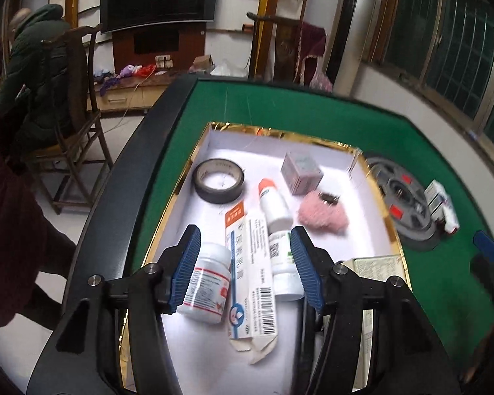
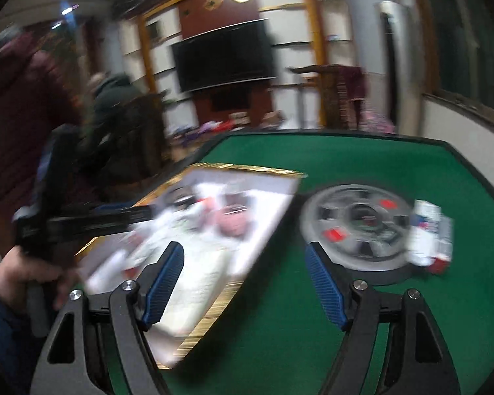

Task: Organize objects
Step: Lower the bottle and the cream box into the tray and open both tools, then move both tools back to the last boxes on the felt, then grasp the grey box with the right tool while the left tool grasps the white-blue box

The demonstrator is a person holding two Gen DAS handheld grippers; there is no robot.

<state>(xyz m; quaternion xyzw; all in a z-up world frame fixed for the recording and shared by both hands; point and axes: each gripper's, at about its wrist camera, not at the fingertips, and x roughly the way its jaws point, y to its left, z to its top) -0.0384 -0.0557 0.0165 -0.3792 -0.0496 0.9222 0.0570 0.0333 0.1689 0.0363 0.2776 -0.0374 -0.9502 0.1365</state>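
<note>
The left gripper (image 1: 245, 265) hangs over the near end of a gold-rimmed white tray (image 1: 168, 210), its 2 blue-padded fingers (image 1: 187, 263) spread wide and gripping nothing. The tray lies on the green table (image 1: 313, 112) along its left edge. In the tray's near left corner stands a white jar (image 1: 209, 284) with a red-and-white label, just beside the left finger pad. A long white carton (image 1: 250, 279) with an orange end and a barcode lies flat beside it, its near flap open, and 2 white bottles lie end to end along its right side: one with an orange cap (image 1: 275, 205) farther off, one (image 1: 285, 270) nearer. A roll of black tape (image 1: 219, 181) lies flat toward the far left corner, a small grey box (image 1: 301, 172) toward the far right, and a pink fluffy item (image 1: 322, 214) near the right wall. Right of the tray, a round grey disc (image 1: 401, 202) is set in the table, with small cartons (image 1: 441, 204) beside it. The right gripper (image 2: 245, 283) hovers above the green cloth between tray and disc, fingers wide apart and bare; that view is blurred.
</note>
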